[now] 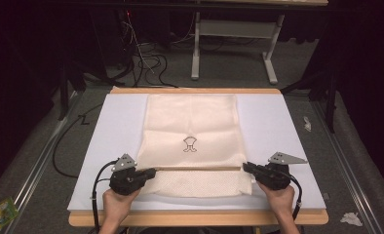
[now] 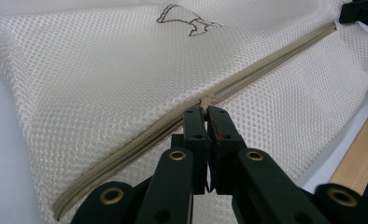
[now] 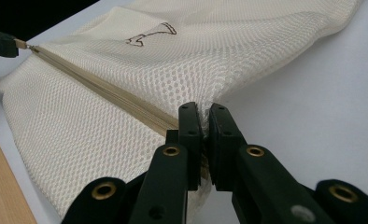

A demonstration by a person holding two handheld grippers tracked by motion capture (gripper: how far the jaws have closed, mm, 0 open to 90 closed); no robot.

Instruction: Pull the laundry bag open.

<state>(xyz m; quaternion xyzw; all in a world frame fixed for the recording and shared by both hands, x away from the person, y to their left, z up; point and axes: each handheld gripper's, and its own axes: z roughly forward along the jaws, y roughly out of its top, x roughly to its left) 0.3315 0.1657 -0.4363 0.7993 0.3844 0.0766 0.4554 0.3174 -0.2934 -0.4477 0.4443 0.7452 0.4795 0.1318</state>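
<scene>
Cream mesh bag [image 1: 192, 141] lies flat on the white mat [image 1: 278, 126], its zipper [image 2: 247, 79] running across the near end. Left gripper [image 2: 205, 112] pinches the zipper pull, while the right gripper [image 3: 203, 116] is clamped on the bag's right edge at the zipper's end.

Wooden counter [image 1: 195, 218] carries white mat [image 1: 117, 126] covering nearly whole top; wood edge shows at near and far sides. Cream mesh bag [image 1: 192, 126] lies flat on mat, centred, zipper [image 1: 200, 168] running across near end, small dark emblem [image 1: 190, 144] mid-panel.
</scene>
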